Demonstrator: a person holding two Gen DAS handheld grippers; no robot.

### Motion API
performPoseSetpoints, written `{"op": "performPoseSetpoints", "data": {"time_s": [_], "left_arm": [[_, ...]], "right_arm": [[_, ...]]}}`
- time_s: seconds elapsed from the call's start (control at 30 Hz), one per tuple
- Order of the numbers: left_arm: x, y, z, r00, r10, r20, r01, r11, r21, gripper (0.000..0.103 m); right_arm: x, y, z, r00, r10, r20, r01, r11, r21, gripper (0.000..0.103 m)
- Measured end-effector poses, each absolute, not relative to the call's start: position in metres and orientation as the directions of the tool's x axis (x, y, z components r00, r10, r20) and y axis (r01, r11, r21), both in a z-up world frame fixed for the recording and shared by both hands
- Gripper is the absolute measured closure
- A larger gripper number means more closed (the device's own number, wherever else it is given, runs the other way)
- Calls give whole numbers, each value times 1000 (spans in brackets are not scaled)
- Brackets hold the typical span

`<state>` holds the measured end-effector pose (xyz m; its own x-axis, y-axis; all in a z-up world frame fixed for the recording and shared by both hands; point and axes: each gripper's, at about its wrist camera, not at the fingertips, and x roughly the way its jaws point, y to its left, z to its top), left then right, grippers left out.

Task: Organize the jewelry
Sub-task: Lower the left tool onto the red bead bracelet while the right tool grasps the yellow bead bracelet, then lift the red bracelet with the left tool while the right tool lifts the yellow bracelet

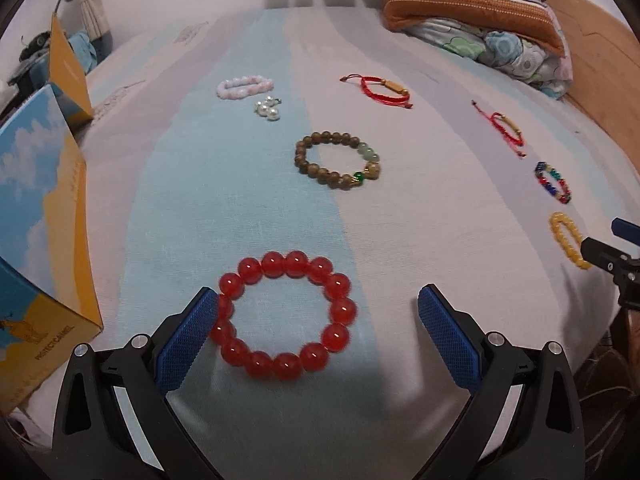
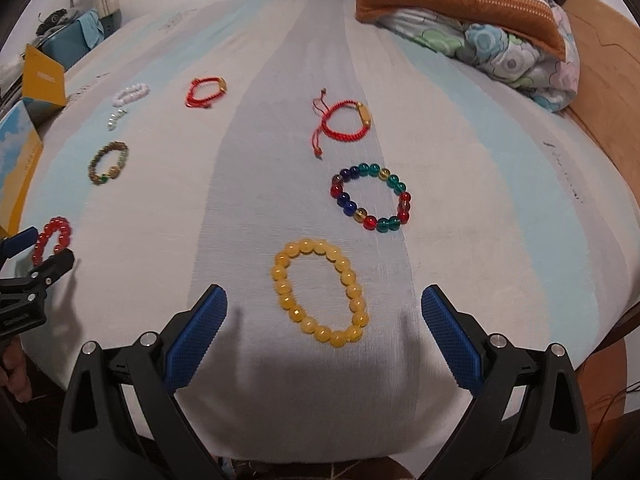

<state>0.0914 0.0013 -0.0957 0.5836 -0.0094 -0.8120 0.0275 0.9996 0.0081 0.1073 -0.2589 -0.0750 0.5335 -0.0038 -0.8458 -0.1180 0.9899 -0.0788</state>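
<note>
A: What are the left tongs (image 1: 318,300) doing?

B: They are spread wide and grip nothing. The red bead bracelet (image 1: 283,315) lies flat on the bed (image 1: 400,240) between the two blue pads, and its left edge sits right at the left pad (image 1: 188,344); I cannot tell whether they touch.

A: And the right tongs (image 2: 324,300)?

B: Also wide apart and empty. The yellow bead bracelet (image 2: 319,292) lies on the sheet between the fingers, clear of both pads.

A: Where is the rest of the jewelry?

B: Spread across the striped sheet. Just beyond the yellow one is a multicoloured glass bead bracelet (image 2: 371,197), and farther still a red cord bracelet (image 2: 340,120) with a gold tube bead. A second red cord bracelet (image 2: 206,90) lies far, to the left of centre. On the left side, beyond the red beads, sits a brown wooden bead bracelet (image 1: 337,159) with a few green beads, then a small cluster of pearls (image 1: 267,109), and farthest a pale pink bead bracelet (image 1: 245,86).

A: Anything else around?

B: An open blue and yellow box (image 1: 44,216) stands at the left edge of the bed, and folded quilts (image 1: 480,20) are piled at the far right.
</note>
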Motion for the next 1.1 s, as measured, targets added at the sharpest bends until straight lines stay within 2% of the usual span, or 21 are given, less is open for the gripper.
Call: {"op": "performPoseSetpoints", "data": {"time_s": [0.2, 0.43, 0.47, 0.6, 0.73, 1.0, 1.1], "left_arm": [[97, 3, -101, 580, 43, -813, 6, 998, 57, 6], [101, 12, -105, 562, 40, -826, -34, 999, 26, 15], [101, 10, -105, 563, 47, -825, -29, 999, 36, 18], [100, 7, -104, 559, 25, -829, -13, 1000, 22, 34], [98, 10, -102, 544, -2, -839, -12, 1000, -10, 45], [92, 12, -96, 531, -41, -846, 1, 999, -48, 77], [91, 12, -94, 531, -42, -846, 4, 999, -47, 77]], "right_arm": [[121, -263, -86, 509, 10, -861, -106, 993, -52, 9], [130, -268, -98, 457, 22, -889, -87, 996, -20, 21], [131, -268, -100, 447, 25, -894, -88, 996, -16, 25], [131, -269, -101, 439, 33, -898, -83, 997, -4, 29], [132, -266, -101, 432, 46, -901, -89, 996, 8, 45], [133, -268, -98, 419, 84, -904, -72, 996, 59, 79], [132, -270, -96, 415, 100, -904, -63, 995, 81, 86]]}}
